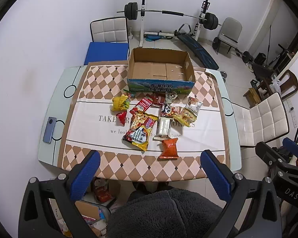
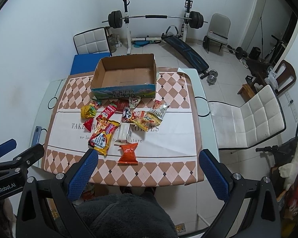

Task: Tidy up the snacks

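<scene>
Several snack packets lie in a loose pile mid-table: an orange packet [image 1: 169, 148] [image 2: 128, 154] nearest me, a large red-yellow bag [image 1: 140, 130] [image 2: 102, 135], a white pack [image 1: 163, 126] [image 2: 123, 132], a yellow bag [image 1: 120, 103] and a small red triangle packet [image 1: 122, 117]. An empty open cardboard box [image 1: 161, 84] [image 2: 125, 92] stands behind them. My left gripper [image 1: 150, 171] is open and empty above the near table edge. My right gripper [image 2: 148, 169] is open and empty, also at the near edge. Each gripper shows at the other view's side.
The table [image 1: 129, 164] has a checkered cloth. A phone [image 1: 49, 128] lies at its left edge. White chairs stand at the right [image 1: 264, 119] and back left [image 1: 109, 29]. A weight bench and barbell rack [image 1: 168, 13] stand behind. Boxes sit on the floor under the table.
</scene>
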